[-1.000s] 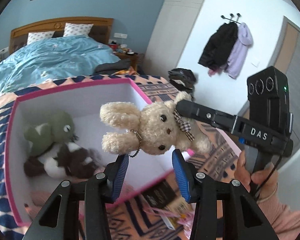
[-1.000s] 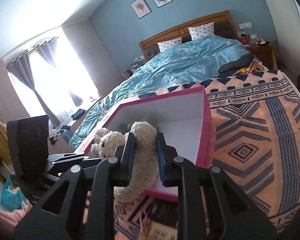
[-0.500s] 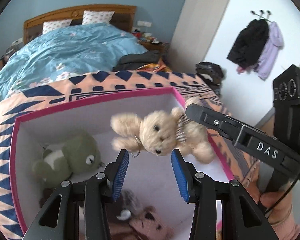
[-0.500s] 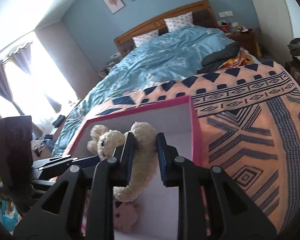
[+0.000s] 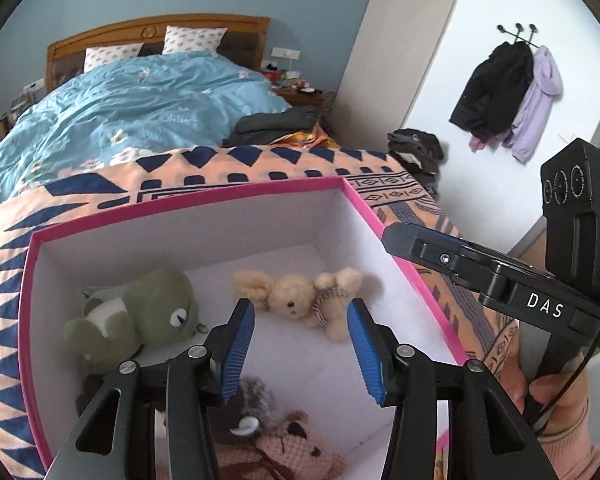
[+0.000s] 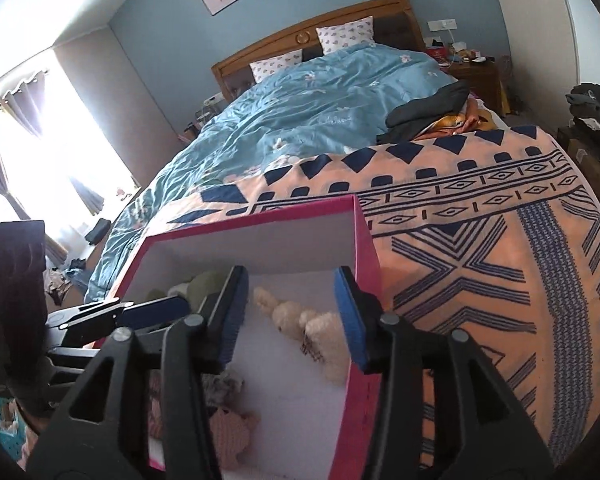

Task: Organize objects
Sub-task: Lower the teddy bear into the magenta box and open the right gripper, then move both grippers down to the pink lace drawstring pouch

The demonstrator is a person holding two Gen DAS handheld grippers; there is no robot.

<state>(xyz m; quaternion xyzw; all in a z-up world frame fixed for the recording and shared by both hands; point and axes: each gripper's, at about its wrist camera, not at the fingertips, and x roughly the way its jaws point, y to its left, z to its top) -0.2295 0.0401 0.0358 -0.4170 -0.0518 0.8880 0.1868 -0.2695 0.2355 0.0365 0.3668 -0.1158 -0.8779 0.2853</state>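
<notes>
Above the pink-rimmed box point(image 5: 188, 204), both grippers point down at a slant into its white interior. The right gripper point(image 6: 290, 312) has just been opening; its blue pads stand apart with nothing pressed between them, and the cream bunny point(image 5: 300, 300) lies loose on the box floor below, near the right wall. The left gripper point(image 5: 300, 352) has also just widened and holds nothing. A hand point(image 5: 556, 404) grips the right tool's handle beside the box. The green plush point(image 5: 140, 316) sits by the left wall, a pink bear point(image 5: 296, 452) at the near edge. White floor shows bare between them.
</notes>
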